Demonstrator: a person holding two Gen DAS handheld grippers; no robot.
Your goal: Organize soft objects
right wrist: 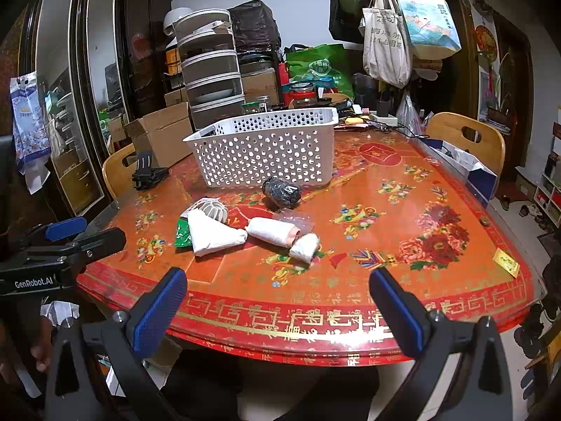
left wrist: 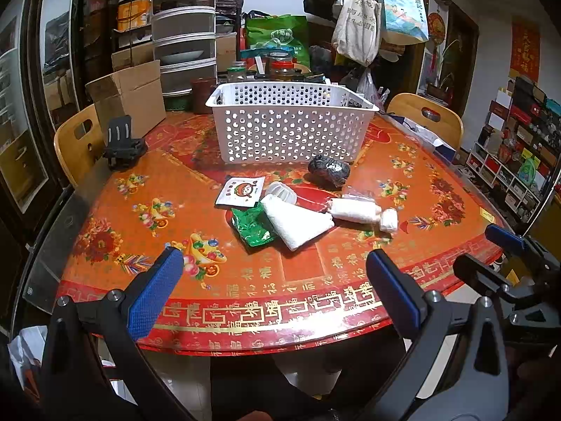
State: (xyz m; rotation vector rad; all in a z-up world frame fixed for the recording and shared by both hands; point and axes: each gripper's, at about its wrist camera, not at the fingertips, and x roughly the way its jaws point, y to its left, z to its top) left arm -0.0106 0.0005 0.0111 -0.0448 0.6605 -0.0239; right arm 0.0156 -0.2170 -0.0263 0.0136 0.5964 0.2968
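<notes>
A white perforated basket [left wrist: 291, 122] [right wrist: 266, 147] stands on the red table. In front of it lie a dark rolled bundle [left wrist: 329, 170] [right wrist: 282, 193], a folded white cloth [left wrist: 296, 221] [right wrist: 214, 233], a long white roll [left wrist: 354, 210] [right wrist: 271, 232], a small white roll [left wrist: 389, 220] [right wrist: 305, 247], a green packet [left wrist: 252, 226] [right wrist: 183, 234], a white printed sachet [left wrist: 240, 191] and a white plastic lid [left wrist: 280, 191] [right wrist: 212, 209]. My left gripper [left wrist: 275, 287] and my right gripper [right wrist: 277, 308] are both open and empty at the table's near edge.
A black phone stand [left wrist: 122, 147] [right wrist: 145, 172] and a cardboard box [left wrist: 129, 94] [right wrist: 163, 133] sit at the back left. Jars, stacked containers and bags crowd behind the basket. Wooden chairs [left wrist: 75, 140] [right wrist: 466, 138] stand at both sides.
</notes>
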